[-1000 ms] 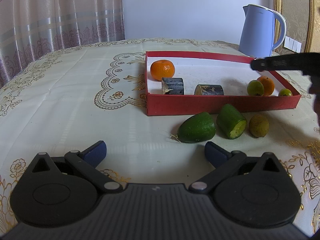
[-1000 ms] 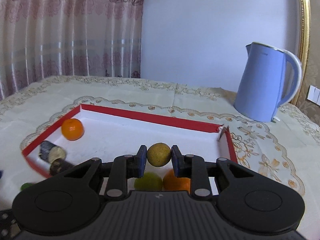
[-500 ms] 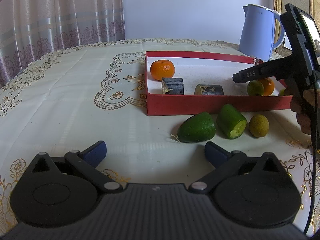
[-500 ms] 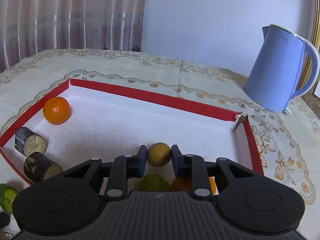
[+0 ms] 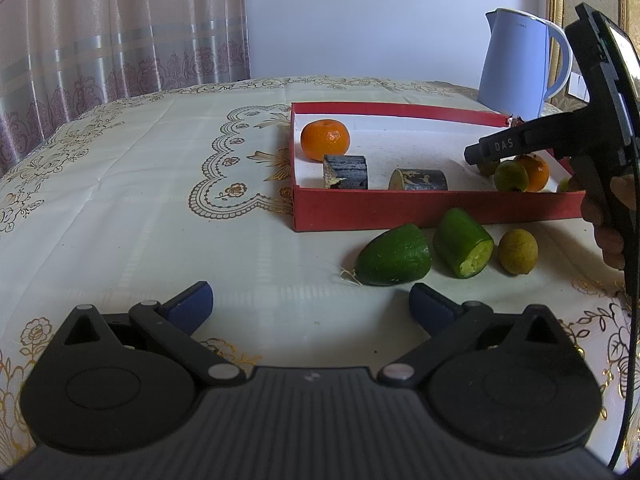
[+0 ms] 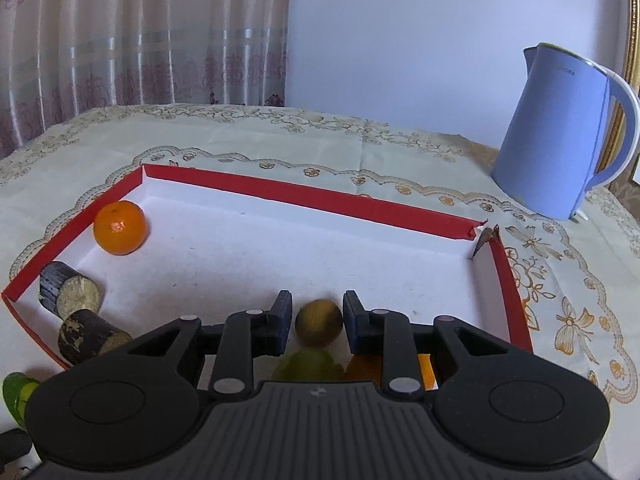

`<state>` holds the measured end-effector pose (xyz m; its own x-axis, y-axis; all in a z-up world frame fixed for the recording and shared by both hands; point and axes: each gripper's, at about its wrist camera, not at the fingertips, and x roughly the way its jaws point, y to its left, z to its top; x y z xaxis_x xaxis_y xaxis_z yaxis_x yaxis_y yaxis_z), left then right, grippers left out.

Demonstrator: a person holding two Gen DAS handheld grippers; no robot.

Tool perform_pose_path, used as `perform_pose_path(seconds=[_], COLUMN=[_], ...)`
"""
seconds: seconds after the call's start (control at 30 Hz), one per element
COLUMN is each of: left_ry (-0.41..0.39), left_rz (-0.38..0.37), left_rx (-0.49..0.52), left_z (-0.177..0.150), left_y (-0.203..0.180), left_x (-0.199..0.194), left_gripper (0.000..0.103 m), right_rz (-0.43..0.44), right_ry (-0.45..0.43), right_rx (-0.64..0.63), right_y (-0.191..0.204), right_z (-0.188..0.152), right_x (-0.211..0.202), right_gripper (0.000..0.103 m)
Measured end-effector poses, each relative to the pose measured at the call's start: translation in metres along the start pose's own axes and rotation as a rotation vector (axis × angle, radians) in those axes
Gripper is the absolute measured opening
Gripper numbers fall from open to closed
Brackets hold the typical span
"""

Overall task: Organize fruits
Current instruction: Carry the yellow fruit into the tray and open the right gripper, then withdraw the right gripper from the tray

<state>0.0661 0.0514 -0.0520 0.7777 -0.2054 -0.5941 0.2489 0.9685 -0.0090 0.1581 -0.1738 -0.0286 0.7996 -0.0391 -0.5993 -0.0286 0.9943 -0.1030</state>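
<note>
Fruits are what we sort here, and the one nearest our right tongs (image 6: pixel 316 316) is a small round yellow-brown fruit (image 6: pixel 319 323), dull-skinned and slightly blurred. It sits between the two blue pads with a narrow gap on each side; the jaws have just been opening and no longer press on it. It lies inside the red box (image 6: pixel 304 197), near the box's front right part, just beyond a round green fruit (image 6: pixel 308 364) and an orange one (image 6: pixel 424 370), both half hidden under the tongs' black frame.

The box is shallow cardboard, red outside and white inside, with a torn far right corner. At its left end we see a glossy orange mandarin (image 6: pixel 119 227) and two short dark cylinders with pale cut faces (image 6: pixel 70 294), rough like bark.

Our left tongs (image 5: pixel 310 306) hang wide open over the table (image 5: pixel 140 200) with nothing between the pads. Just beyond them, outside the box's near wall, lie a dark green pebbly half fruit (image 5: pixel 394 256), a brighter green piece with a pale cut end (image 5: pixel 463 242) and another small yellowish round fruit (image 5: pixel 518 251), side by side.

The table wears a cream cloth with gold floral embroidery. A pale blue kettle (image 6: pixel 560 132) stands behind the box's right corner, and a patterned pink curtain (image 6: pixel 140 32) hangs behind.
</note>
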Motion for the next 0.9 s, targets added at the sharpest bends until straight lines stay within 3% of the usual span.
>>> perform_pose_path(seconds=[0.2,0.33,0.6,0.73,0.9], left_ry=[0.0,0.0,0.0,0.0,0.0], left_rz=[0.0,0.0,0.0,0.0,0.0], left_rx=[0.0,0.0,0.0,0.0,0.0], left_z=[0.0,0.0,0.0,0.0,0.0], left_y=[0.0,0.0,0.0,0.0,0.0], left_x=[0.0,0.0,0.0,0.0,0.0], left_gripper=[0.103,0.103,0.103,0.103,0.103], right_rz=[0.008,0.003,0.024,0.018,0.026], right_ry=[-0.031,-0.086,-0.119,-0.136,-0.122], right_rx=[0.019,0.03,0.002,-0.02,-0.003], right_y=[-0.003,-0.007,-0.006,-0.008,-0.015], right_z=[0.0,-0.004,-0.021,-0.039,-0.061], right_x=[-0.011,-0.034,-0.076,-0.097,-0.112], right_gripper=[0.032,0.056,0.057,0.071,0.071])
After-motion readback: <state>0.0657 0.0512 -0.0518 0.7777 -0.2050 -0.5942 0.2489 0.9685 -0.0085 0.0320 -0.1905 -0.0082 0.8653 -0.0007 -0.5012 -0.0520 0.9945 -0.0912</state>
